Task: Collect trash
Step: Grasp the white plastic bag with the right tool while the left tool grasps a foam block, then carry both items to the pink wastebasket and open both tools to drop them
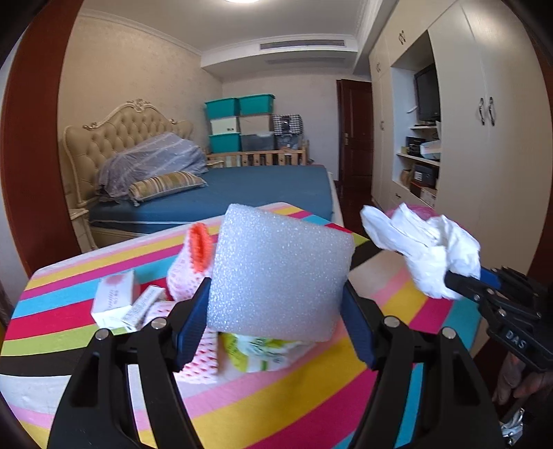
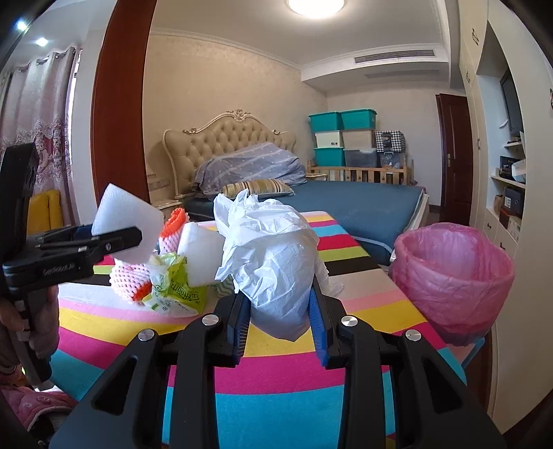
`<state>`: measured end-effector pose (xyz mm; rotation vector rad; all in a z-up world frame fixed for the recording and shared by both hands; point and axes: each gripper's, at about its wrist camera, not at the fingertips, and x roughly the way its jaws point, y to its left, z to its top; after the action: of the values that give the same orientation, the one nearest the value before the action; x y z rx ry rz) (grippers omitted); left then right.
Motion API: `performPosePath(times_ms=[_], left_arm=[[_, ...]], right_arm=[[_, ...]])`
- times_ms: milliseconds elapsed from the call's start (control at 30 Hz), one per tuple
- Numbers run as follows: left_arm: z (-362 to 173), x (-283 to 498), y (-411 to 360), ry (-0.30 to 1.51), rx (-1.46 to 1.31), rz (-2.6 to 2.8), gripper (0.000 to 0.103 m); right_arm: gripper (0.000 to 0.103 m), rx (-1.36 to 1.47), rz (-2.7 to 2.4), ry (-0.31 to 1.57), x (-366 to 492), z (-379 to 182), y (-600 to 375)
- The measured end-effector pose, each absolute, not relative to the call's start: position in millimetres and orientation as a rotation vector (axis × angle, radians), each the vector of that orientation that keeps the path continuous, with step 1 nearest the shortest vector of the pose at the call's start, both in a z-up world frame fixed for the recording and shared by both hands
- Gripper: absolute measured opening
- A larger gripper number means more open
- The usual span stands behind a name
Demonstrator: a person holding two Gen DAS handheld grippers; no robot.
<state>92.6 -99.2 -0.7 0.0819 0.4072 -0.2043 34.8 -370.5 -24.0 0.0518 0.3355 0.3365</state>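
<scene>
Left gripper [image 1: 276, 304] clamps a white foam block [image 1: 280, 273] between its pads. Right gripper [image 2: 280, 311] grips crumpled white paper [image 2: 273, 252]; pink-lined bin [image 2: 452, 279] stands just right of it.

Foam block [image 1: 276, 273] hides most of the green wrapper [image 1: 257, 352] and net sleeve [image 1: 188, 273] behind it. Text on the small boxes [image 1: 114, 297] too small to read. Bin [image 1: 420, 209] almost fully hidden behind the plastic wad [image 1: 425, 248] in the left view; base cut off by the counter [image 2: 293, 373] edge in the right view. Wad blocks the counter's middle stripes there. Hand [image 2: 41, 321] only partly seen at the left edge. Shelf [image 2: 511, 186] contents too small to tell. Ceiling lamp [image 2: 316, 7] clipped at top.
</scene>
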Motion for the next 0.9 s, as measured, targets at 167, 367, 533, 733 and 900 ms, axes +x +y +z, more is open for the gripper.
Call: performPosePath(times_ms=[167,367,533,733,900], left_arm=[[-2.9,92.6,-120.5,0.413,0.119,-0.247,0.069],[-8.0,104.5,-134.0,0.452,0.122,-0.289,0.069],[-7.9,111.7,-151.2,0.464,0.131,-0.335,0.07],[-6.3,127.3,-183.2,0.481,0.146,-0.394,0.07],[-5.2,144.7,-215.6,0.504,0.155,-0.452,0.07]], right_arm=[[0.031,0.051,0.317,0.324,33.6,-20.6,-379.7],[0.031,0.053,0.289,0.315,32.6,-18.5,-391.0],[0.031,0.054,0.259,0.316,34.8,-17.1,-401.4],[0.031,0.058,0.192,0.321,38.6,-14.8,-423.5],[0.031,0.084,0.117,0.346,45.6,-15.1,-453.8]])
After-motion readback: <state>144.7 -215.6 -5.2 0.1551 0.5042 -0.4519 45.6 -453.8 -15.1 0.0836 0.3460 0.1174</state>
